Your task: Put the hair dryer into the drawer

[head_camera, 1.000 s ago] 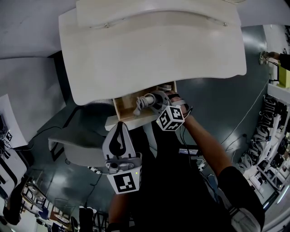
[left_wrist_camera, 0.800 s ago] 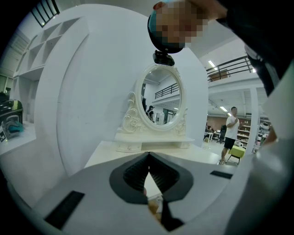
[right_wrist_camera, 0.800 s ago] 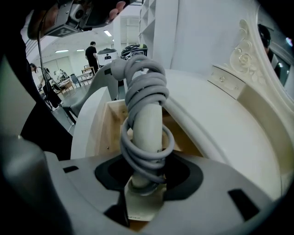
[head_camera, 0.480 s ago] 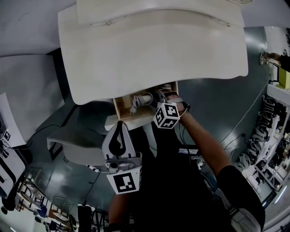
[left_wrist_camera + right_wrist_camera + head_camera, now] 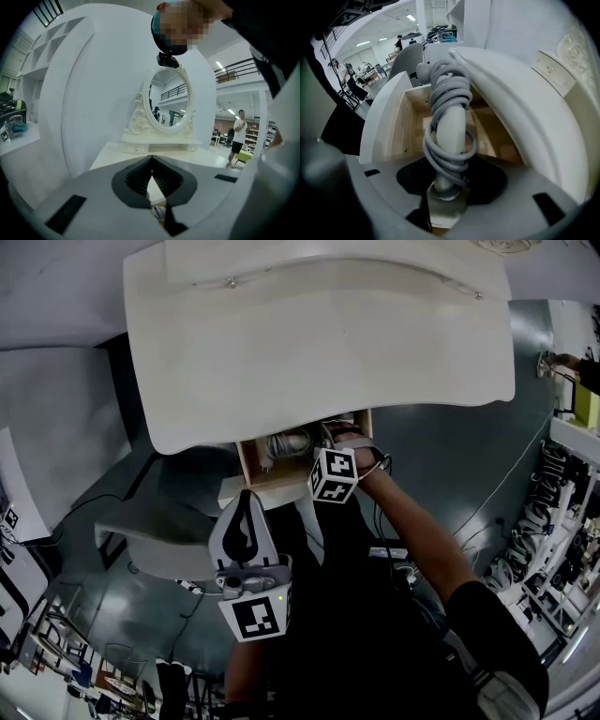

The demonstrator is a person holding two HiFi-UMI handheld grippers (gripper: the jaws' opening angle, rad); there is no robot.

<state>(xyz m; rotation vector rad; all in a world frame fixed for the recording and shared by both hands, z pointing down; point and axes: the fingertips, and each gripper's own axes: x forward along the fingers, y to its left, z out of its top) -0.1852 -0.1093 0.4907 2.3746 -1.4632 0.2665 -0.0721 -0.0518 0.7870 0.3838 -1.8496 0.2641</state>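
the right gripper [image 5: 446, 190] clamps one end of the hair dryer [image 5: 450, 126], its cord wound round it, pointing down into the open wooden drawer [image 5: 396, 136] under the white dressing table [image 5: 319, 343]; it possibly touches the drawer floor. the left gripper [image 5: 151, 164] hangs apart, jaws together on nothing, facing an oval mirror [image 5: 168, 101]

We see the drawer [image 5: 272, 486] pulled out from under the front edge of the dressing table [image 5: 319, 343]. The hair dryer [image 5: 449, 126] is between the drawer's walls, clamped in the right gripper [image 5: 446, 190]; whether it touches the bottom we can't tell. The left gripper [image 5: 246, 526] is before the drawer, apart from it, with its jaws together. The mirror [image 5: 168, 98] stands at the table's back.
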